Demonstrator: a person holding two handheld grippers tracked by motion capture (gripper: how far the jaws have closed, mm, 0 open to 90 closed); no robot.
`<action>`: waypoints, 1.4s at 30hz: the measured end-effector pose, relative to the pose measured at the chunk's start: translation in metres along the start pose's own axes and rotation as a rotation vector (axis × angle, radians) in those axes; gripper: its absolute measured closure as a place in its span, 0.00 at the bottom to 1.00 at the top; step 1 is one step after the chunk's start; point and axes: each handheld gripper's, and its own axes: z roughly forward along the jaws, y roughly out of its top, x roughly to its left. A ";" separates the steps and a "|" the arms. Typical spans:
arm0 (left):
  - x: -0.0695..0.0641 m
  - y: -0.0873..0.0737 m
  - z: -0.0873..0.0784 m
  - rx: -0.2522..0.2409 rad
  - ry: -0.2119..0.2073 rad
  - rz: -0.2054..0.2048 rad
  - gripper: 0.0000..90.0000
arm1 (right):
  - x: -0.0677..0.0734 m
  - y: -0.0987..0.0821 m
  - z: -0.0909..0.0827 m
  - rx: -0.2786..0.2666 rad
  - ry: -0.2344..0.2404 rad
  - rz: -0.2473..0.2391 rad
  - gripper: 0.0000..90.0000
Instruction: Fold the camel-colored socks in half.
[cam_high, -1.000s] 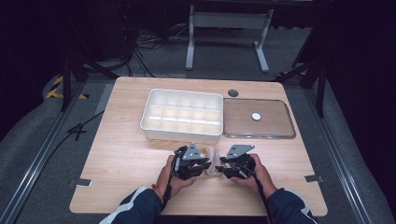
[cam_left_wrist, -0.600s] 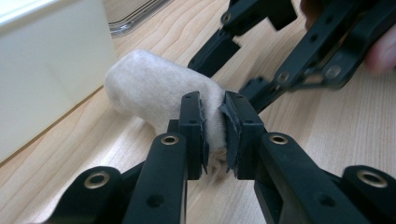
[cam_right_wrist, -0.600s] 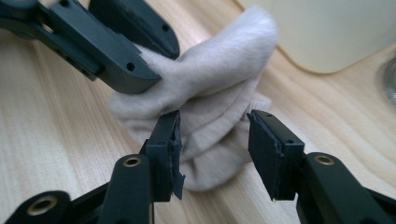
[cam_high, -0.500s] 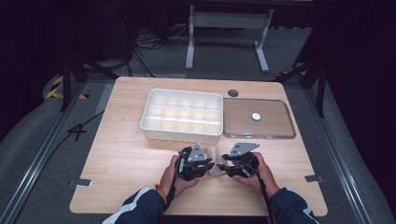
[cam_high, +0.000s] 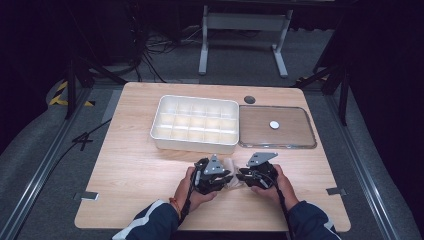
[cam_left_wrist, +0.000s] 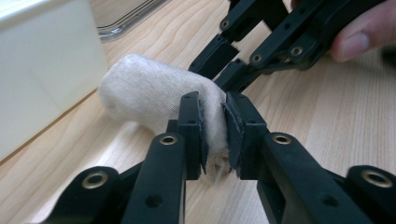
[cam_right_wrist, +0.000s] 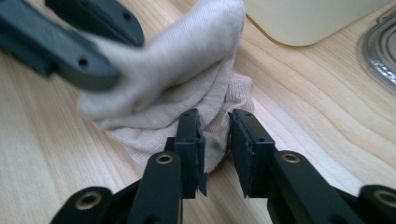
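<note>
I see both of my hand-held grippers low over the near half of the worktop (cam_high: 130, 165), a pale wood-grain slab with rounded corners. Between them lies a sock (cam_high: 231, 167), beige and soft, of fine ribbed knit, bunched into a loose roll just in front of the tray (cam_high: 195, 142).

My left hand-held gripper (cam_left_wrist: 214, 133) is clenched on the sock: its two black jaws, flat-faced with serrated pads, pinch one end of the roll, and the cloth bulges out above them. In the left gripper view the rest of the roll lies rounded on the wood beside the tray's smooth white wall.

My right hand-held gripper (cam_right_wrist: 214, 149) has its jaws partly apart, a fold of the sock lying in the gap; the left pad touches the knit, but I cannot tell whether the right pad does, so the grip is uncertain. The other gripper's black linkage crosses the upper left of that view, blurred.

The tray is a white rectangular box of glossy plastic, split into a grid of small square cells. Just beside it on the right lies a clear lid (cam_high: 277, 126), flat, with rounded corners and a small white disc (cam_high: 274, 124) at its middle
</note>
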 end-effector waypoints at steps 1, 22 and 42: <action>-0.001 0.000 0.001 -0.005 0.002 -0.003 0.84 | 0.001 0.001 0.000 0.003 -0.006 -0.012 0.81; -0.005 -0.003 0.013 0.030 0.011 0.046 0.83 | -0.006 0.017 -0.018 -0.190 -0.002 0.022 0.76; -0.002 -0.006 -0.001 0.073 -0.078 0.096 0.82 | -0.012 0.011 0.004 -0.097 0.003 0.035 0.85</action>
